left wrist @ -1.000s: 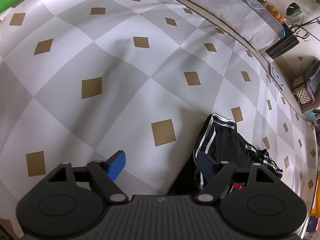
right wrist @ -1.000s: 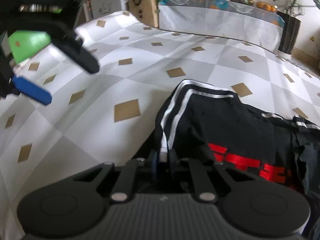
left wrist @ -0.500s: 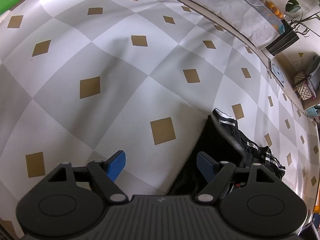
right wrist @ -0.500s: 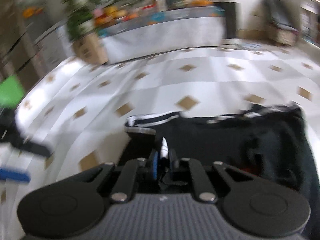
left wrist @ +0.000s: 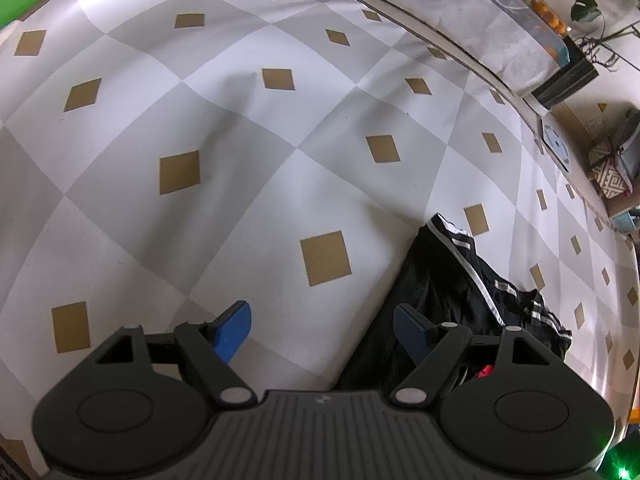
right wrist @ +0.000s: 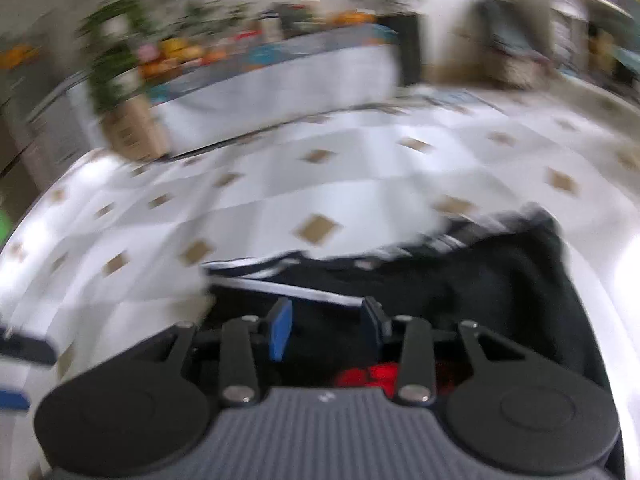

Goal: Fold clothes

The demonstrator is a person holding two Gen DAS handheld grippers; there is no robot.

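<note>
Black fabric with white side stripes and a red print, the bunched garment (left wrist: pixel 452 292) lies on the grey-and-white checked cloth with tan diamonds (left wrist: pixel 240 184) covering the tabletop. The left tool (left wrist: pixel 322 330) hangs spread wide just left of the garment's edge, gripping nothing. The right tool (right wrist: pixel 326 330), blurred, stands parted directly over the garment, empty. Closing on a loose fold could drag several layers together and skew the fold.
</note>
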